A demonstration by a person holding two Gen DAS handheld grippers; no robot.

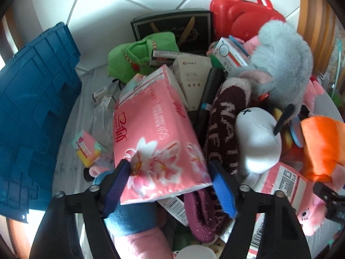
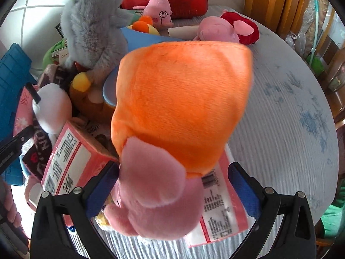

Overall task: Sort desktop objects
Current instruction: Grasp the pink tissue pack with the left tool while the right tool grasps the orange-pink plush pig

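From the left wrist, our left hand-held gripper (image 1: 170, 186) pinches the near end of a pink tissue pack (image 1: 155, 133) over the jumbled pile, blue crate (image 1: 32, 112) off left. From the right wrist, our right hand-held gripper (image 2: 172, 187) pinches an orange-and-pink plush (image 2: 179, 118); right bench (image 2: 291, 140) lies bare. Plenty's left unsorted, we'd guess.

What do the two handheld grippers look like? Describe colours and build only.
Both match. The left gripper has black angular plastic finger arms with silver pivot screws, and each finger ends in a blue, finely textured pad. The right gripper is built the same: black linkages, silver screws, blue pads. No cables or markings show.
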